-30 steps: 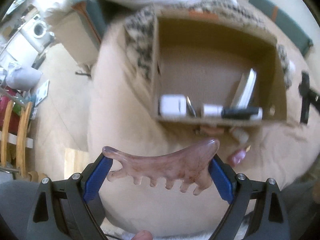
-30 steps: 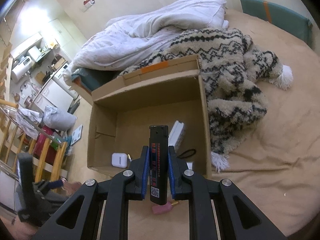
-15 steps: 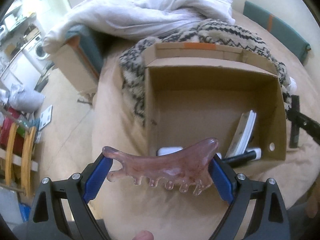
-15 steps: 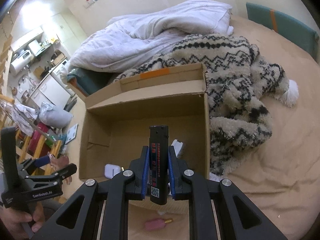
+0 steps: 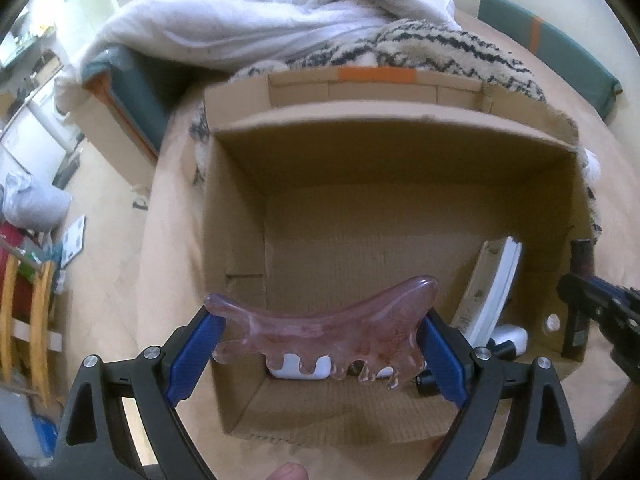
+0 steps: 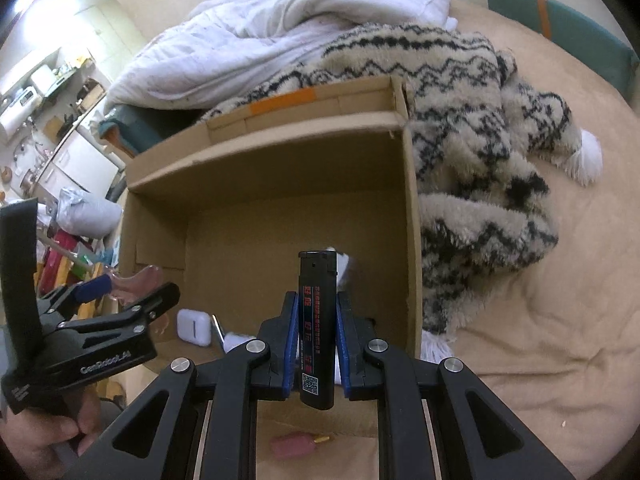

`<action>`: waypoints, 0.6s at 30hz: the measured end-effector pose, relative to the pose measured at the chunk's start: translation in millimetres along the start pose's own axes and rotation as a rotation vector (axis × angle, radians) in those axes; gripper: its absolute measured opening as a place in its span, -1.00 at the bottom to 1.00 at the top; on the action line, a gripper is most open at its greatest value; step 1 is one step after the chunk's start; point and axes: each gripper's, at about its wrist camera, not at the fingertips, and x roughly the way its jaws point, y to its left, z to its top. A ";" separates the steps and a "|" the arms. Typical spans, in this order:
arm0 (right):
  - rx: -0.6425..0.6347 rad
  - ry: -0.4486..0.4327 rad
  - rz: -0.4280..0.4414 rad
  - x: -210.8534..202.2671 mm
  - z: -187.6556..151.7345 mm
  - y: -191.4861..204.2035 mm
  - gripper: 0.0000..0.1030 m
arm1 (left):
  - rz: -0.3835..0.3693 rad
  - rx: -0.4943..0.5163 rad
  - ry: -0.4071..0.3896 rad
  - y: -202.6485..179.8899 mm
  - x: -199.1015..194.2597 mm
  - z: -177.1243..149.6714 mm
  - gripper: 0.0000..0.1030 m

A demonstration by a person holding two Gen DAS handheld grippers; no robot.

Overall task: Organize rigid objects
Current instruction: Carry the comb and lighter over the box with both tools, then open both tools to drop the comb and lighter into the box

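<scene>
Nearest to the left wrist camera, a pink comb-shaped scraping board (image 5: 320, 332) is held lengthwise between the blue pads of the left gripper (image 5: 320, 344), whose fingers are spread wide around its two ends. In the right wrist view, a black lighter (image 6: 317, 328) is clamped upright by the right gripper (image 6: 317, 340), with the fingers drawn narrow against its sides. On the beige sheet just in front of the right gripper, a small pink item (image 6: 290, 445) is left outside. Beyond both tools the open cardboard box (image 5: 400, 128) is seen; both held things are poised above its near edge, so the placing step is judged to be in hand. On the box floor a white earbud case (image 6: 194, 326) and a flat white device (image 5: 494, 284) leaning on the right wall are already stored, together with some smaller pieces which cannot be identified. For the next move, each held thing should probably be lowered to a bare part of the floor and then released. Behind the box a patterned fleece blanket (image 6: 480, 120) and a white duvet (image 5: 260, 12) are lying
</scene>
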 end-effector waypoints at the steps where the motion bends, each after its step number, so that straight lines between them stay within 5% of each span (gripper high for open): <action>1: 0.003 0.007 -0.005 1.5 -0.4 -1.1 -0.66 | 0.001 0.002 0.003 -0.4 3.1 -0.9 0.79; 18: 0.049 0.062 -0.064 14.9 -1.1 -13.4 -0.66 | 0.003 0.000 0.009 -2.4 11.8 -3.7 0.79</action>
